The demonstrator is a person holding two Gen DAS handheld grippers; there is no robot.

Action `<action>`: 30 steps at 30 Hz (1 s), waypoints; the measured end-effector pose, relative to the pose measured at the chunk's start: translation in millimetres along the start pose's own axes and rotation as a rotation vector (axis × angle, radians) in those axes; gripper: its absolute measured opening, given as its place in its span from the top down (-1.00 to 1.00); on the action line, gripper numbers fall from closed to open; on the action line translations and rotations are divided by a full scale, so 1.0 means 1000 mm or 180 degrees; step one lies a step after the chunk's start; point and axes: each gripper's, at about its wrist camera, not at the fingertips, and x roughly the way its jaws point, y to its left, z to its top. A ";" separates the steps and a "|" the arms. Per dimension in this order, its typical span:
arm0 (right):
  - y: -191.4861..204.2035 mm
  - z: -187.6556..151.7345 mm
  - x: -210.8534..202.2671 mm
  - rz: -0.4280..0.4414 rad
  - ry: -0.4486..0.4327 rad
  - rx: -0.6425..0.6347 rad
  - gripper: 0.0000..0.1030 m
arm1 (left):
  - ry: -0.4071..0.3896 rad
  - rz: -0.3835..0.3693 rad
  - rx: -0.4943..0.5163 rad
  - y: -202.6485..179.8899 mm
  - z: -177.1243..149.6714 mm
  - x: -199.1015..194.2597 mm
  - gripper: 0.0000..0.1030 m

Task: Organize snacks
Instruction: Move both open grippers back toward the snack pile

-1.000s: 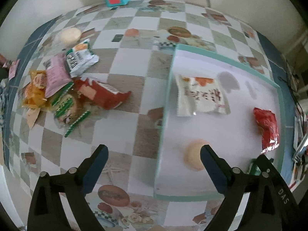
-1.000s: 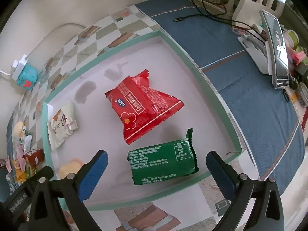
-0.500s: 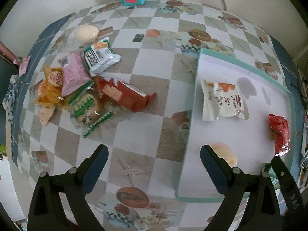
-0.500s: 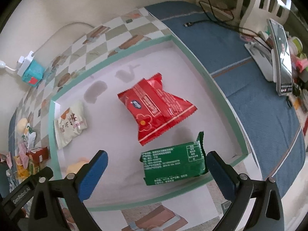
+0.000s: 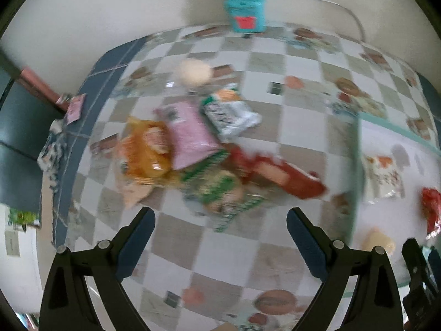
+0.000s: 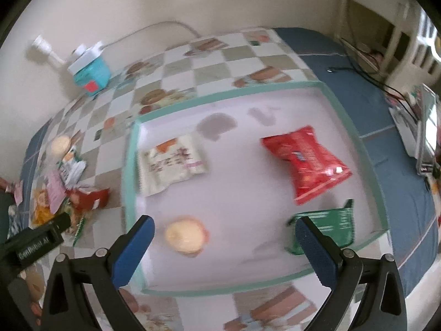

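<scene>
My left gripper (image 5: pixel 220 241) is open and empty above the checkered table, just short of a pile of snacks: an orange bag (image 5: pixel 144 151), a pink packet (image 5: pixel 190 135), a white-green packet (image 5: pixel 230 113), a green-striped packet (image 5: pixel 220 190) and a red pack (image 5: pixel 284 173). A round bun (image 5: pixel 194 71) lies behind the pile. My right gripper (image 6: pixel 224 244) is open and empty over the teal-rimmed tray (image 6: pixel 129 165), which holds a white packet (image 6: pixel 172 162), a red bag (image 6: pixel 306 162), a green packet (image 6: pixel 330 226) and a round bun (image 6: pixel 186 234).
A teal box (image 5: pixel 246 11) with a white plug and cable stands at the wall. A blue cloth (image 6: pixel 366 104) with cables and a device stand lies right of the tray. The table's left edge (image 5: pixel 58 165) drops off beside the pile.
The left gripper has swung left from the tray toward the snack pile. The right view has turned left across the tray, so the bun now lies between its fingers' line. Both stay open.
</scene>
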 end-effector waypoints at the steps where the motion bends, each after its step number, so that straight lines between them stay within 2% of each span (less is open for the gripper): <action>1: 0.004 -0.001 -0.001 0.0025 0.0005 -0.0015 -1.00 | 0.0008 0.0015 -0.0057 0.009 0.001 0.001 -0.87; 8: 0.038 -0.004 -0.003 0.0383 -0.0021 -0.0070 -1.00 | 0.0033 0.0070 -0.0448 0.063 0.005 0.009 -0.87; 16: 0.084 -0.004 -0.003 0.0409 -0.0197 -0.0263 -1.00 | 0.0094 0.0004 -0.0705 0.100 0.007 0.019 -0.87; 20: 0.109 -0.002 0.001 0.0457 -0.0256 -0.0434 -1.00 | 0.0117 -0.0016 -0.0964 0.124 0.010 0.026 -0.87; 30: 0.131 0.009 0.024 0.0657 -0.0035 -0.0294 -1.00 | 0.0239 -0.0082 -0.1372 0.175 0.010 0.051 -0.87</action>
